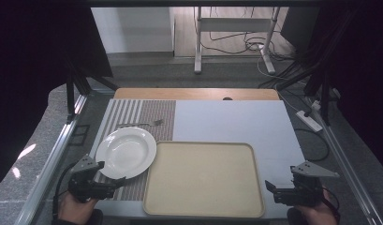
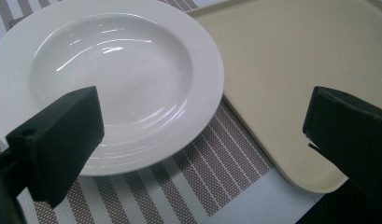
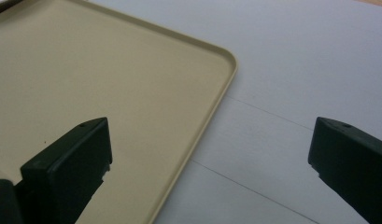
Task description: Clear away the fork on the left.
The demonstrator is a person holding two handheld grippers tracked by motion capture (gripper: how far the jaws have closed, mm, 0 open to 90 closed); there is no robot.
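Note:
A white deep plate (image 1: 126, 152) (image 2: 109, 74) rests on a striped placemat (image 1: 151, 115) (image 2: 193, 182) at the left. A fork (image 1: 141, 123) lies on the mat behind the plate. An empty beige tray (image 1: 203, 178) (image 2: 291, 70) (image 3: 86, 79) fills the near middle, its left edge touching the plate's rim. My left gripper (image 1: 112, 176) (image 2: 202, 135) hovers open just in front of the plate's near rim, jaws wide apart. At the tray's right near corner, my right gripper (image 1: 271, 190) (image 3: 209, 158) is open above the tray rim and the white table surface (image 1: 236, 122) (image 3: 296, 70).
The table's wooden far edge (image 1: 196, 93) runs behind the white surface. Metal frame rails (image 1: 53, 154) flank both sides. Beyond the table stand a desk's legs (image 1: 197, 42) with cables on the floor and a power strip (image 1: 309, 120) at the right.

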